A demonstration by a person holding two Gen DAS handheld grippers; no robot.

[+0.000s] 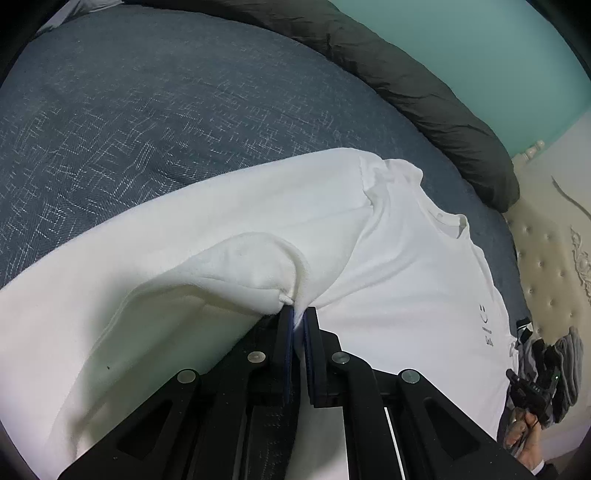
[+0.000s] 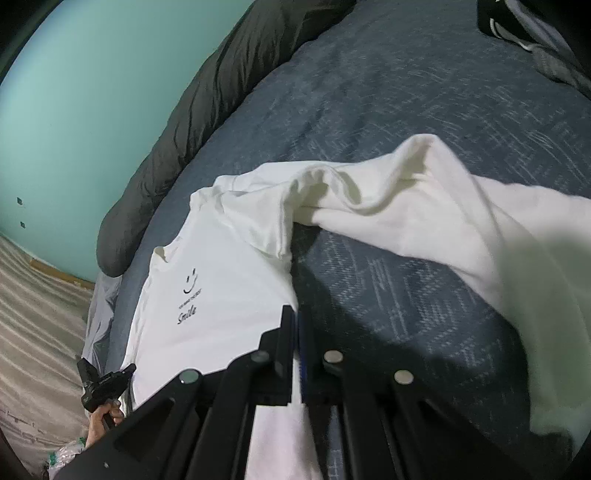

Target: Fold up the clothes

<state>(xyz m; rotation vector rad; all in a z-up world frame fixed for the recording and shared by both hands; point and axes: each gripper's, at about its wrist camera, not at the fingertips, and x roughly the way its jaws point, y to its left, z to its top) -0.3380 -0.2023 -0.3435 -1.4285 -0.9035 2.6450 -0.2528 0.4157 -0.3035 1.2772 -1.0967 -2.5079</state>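
Left tongs (image 1: 298, 314) pinch the white T-shirt (image 1: 406, 280), collar pointing toward the headboard (image 1: 546, 266); right tongs (image 2: 297, 317) closed, empty.

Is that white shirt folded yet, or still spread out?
Partly folded: the shirt lies chest-up on the bed, one side lifted and doubled over by the left gripper.

The small print under the smiley on my white T-shirt (image 1: 406, 295) is too small to read from the left wrist. Its hem runs off the lower edge, behind my left gripper (image 1: 298, 321). The dark clothes (image 2: 535, 33) are cropped, possibly a striped garment.
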